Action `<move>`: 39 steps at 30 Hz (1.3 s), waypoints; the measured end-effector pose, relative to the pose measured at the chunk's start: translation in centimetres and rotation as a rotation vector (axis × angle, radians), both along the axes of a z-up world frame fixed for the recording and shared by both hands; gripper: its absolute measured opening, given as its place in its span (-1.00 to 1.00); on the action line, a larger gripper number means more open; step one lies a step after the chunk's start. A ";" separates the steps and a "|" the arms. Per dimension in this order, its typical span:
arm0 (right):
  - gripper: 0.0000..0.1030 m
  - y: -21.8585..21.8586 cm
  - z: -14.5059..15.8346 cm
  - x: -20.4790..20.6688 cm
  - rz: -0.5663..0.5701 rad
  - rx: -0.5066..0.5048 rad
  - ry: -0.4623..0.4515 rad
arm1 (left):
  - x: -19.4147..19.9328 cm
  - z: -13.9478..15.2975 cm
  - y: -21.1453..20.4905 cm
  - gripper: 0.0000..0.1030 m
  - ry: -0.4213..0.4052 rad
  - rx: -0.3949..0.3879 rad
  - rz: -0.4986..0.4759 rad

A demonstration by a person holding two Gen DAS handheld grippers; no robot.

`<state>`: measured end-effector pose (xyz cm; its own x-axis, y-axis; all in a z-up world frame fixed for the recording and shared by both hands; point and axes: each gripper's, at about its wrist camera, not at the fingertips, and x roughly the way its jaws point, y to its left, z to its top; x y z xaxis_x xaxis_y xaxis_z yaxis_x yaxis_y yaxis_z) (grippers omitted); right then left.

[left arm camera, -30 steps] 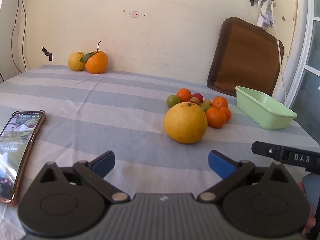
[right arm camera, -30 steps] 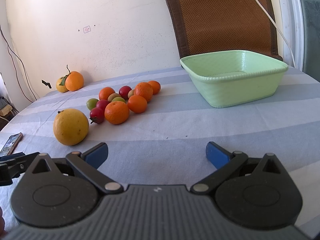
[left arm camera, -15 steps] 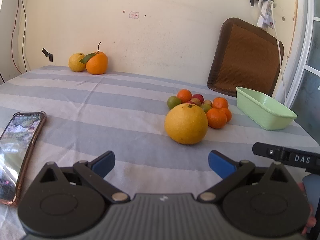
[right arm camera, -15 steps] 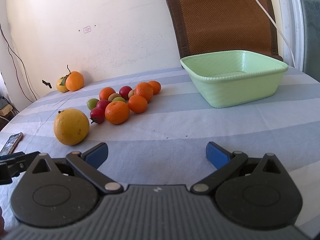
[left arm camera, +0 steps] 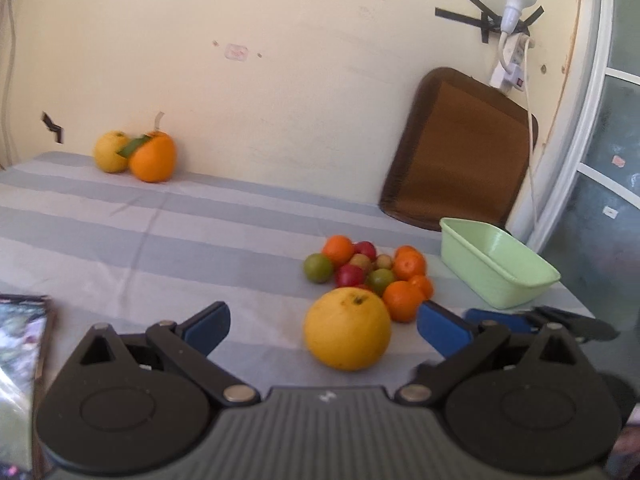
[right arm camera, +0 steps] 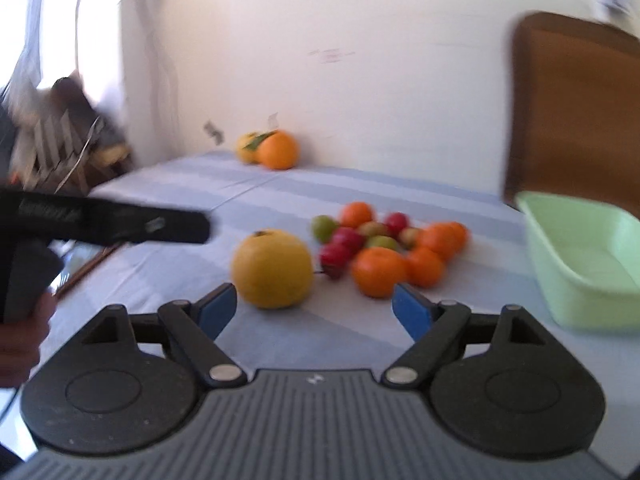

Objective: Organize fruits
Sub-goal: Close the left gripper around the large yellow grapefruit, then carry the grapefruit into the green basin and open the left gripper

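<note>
My right gripper (right arm camera: 314, 306) is spread wide, low over the striped cloth, the big yellow citrus (right arm camera: 273, 269) just ahead toward its left finger. I'd centre on it before closing; blur hides the exact gap. My left gripper (left arm camera: 322, 328) gapes too. The green basin (right arm camera: 582, 264) waits at right.

No text can be read; the lettering on the left gripper (right arm camera: 104, 220) is blurred.

Left of the left claw, the phone (left arm camera: 20, 364) runs off the frame edge; the right wrist view is motion-blurred, smearing the chair (right arm camera: 576, 112).
</note>
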<state>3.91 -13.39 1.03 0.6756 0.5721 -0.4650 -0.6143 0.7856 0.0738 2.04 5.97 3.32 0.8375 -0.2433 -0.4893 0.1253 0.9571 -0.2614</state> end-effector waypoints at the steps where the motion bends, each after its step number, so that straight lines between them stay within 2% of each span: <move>1: 0.69 0.7 -0.1 0.3 0.022 -0.016 0.001 | 0.6 -0.1 -0.1 0.99 0.013 -0.004 -0.009; 5: 0.69 2.5 -0.6 1.5 0.080 -0.049 0.013 | 2.7 -0.9 -0.2 0.88 0.074 -0.026 -0.048; 7: 0.59 3.5 -0.7 1.6 0.107 -0.059 0.010 | 3.4 -1.4 -0.4 0.76 0.096 -0.026 -0.055; 8: 0.56 4.0 -0.9 1.8 0.119 -0.070 0.008 | 3.7 -1.7 -0.6 0.61 0.106 -0.026 -0.061; 10: 0.47 4.9 -1.1 2.0 0.114 -0.093 -0.006 | 4.3 -2.4 -0.7 0.52 0.132 -0.045 -0.081; 11: 0.44 5.2 -1.1 2.3 0.106 -0.105 -0.013 | 4.5 -2.6 -0.8 0.31 0.147 -0.065 -0.096; 12: 0.29 5.5 -1.2 2.5 0.093 -0.118 -0.026 | 4.5 -2.8 -0.9 0.28 0.160 -0.077 -0.099; 16: 0.26 4.7 -0.9 2.5 0.081 -0.096 -0.020 | 3.8 -1.9 -2.1 0.27 0.157 -0.055 -0.091; 20: 0.26 2.3 0.1 1.2 0.039 -0.082 -0.097 | 3.9 0.1 -5.2 0.27 0.118 -0.028 -0.127; 26: 0.26 -4.0 2.7 1.8 -0.136 -0.072 -0.230 | 7.3 3.6 -12.7 0.27 0.030 0.005 -0.227; 30: 0.26 -8.8 3.9 3.5 -0.264 -0.086 -0.262 | 10.4 4.5 -18.6 0.27 -0.010 0.024 -0.317; 34: 0.26 -12.6 3.7 5.4 -0.362 -0.125 -0.243 | 13.3 3.8 -23.4 0.28 0.021 0.018 -0.388; 39: 0.27 -16.2 2.9 8.6 -0.407 -0.106 -0.122 | 16.0 2.0 -26.8 0.27 0.100 0.026 -0.422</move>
